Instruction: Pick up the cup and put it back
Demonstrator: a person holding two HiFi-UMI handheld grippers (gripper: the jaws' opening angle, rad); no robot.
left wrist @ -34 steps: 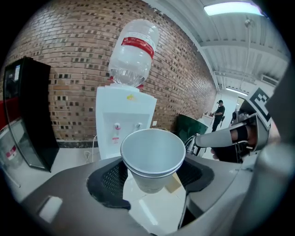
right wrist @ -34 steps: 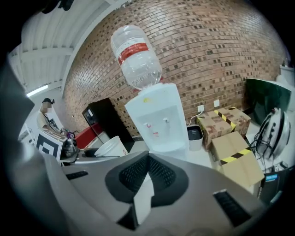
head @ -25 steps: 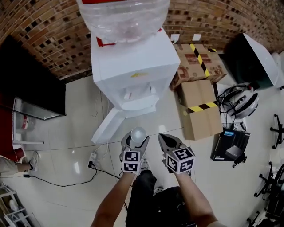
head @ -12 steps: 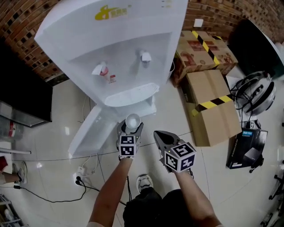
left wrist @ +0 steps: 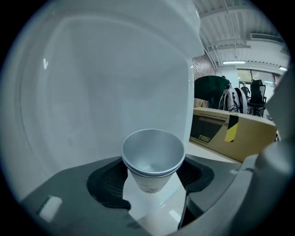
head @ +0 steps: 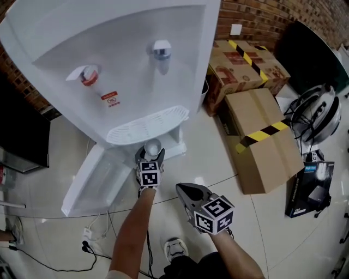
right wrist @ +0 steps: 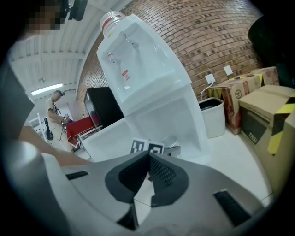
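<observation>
Head view: my left gripper (head: pixel 151 157) is closed on the cup (head: pixel 153 146), pads on both sides of its wall, cup upright, mouth up. Left gripper view shows the cup (left wrist: pixel 153 156) looks like two nested, w/ the white dispenser (head: pixel 120 65) filling everything ahead of the jaws. I judge the pick-up is done and I'm in the put-back step: the cup is low, just below the drip tray (head: pixel 147 124), at the dispenser's lower front. Next move calls for easing fwd w/ the cup level, setting its base flat, then letting go; exact spot I can't tell.

My right gripper (head: pixel 181 188) is empty, jaw tips together, hanging back and to the right of the left one.

Open door panel (head: pixel 92 180) is left of the left gripper. Floor (head: pixel 240 180) is glossy pale tile, prob. slippery. Cardboard boxes (head: pixel 267 141) w/ yellow-black tape sit right of the right gripper; brick wall (head: pixel 262 16) is behind them.
</observation>
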